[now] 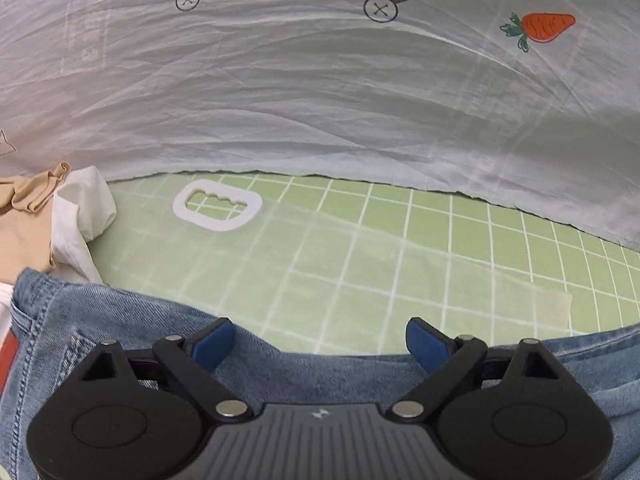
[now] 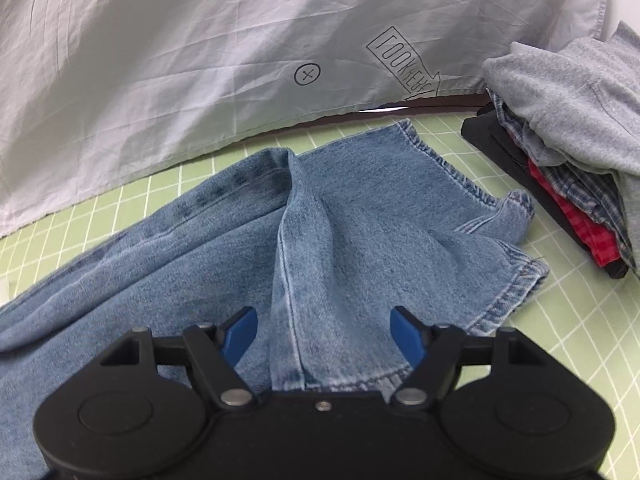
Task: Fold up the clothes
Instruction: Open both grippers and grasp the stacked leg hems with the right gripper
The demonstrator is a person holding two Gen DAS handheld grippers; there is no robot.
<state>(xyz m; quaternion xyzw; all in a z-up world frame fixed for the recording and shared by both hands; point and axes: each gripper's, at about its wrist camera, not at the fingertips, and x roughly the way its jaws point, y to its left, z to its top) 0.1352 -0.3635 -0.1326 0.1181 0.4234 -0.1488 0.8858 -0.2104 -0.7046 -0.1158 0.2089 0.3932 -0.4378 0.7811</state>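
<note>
Blue denim jeans (image 2: 360, 220) lie crumpled on the green gridded mat (image 2: 580, 320), their leg hems toward the far right. My right gripper (image 2: 324, 320) hovers low over a leg. Its blue pads (image 2: 240, 336) stand apart on either side of a raised fold of denim and do not press it. In the left wrist view the jeans' waist end with pocket stitching (image 1: 120, 320) fills the near edge. My left gripper (image 1: 318, 340) stands wide open just above that denim edge, with nothing between its fingers.
A wrinkled white sheet (image 1: 280, 80) with a carrot print hangs behind the mat (image 1: 440, 240). A stack of folded clothes (image 2: 580, 140) sits at the right. Beige and white garments (image 1: 60, 216) lie at the left. A white ring-shaped outline (image 1: 218, 206) marks the mat.
</note>
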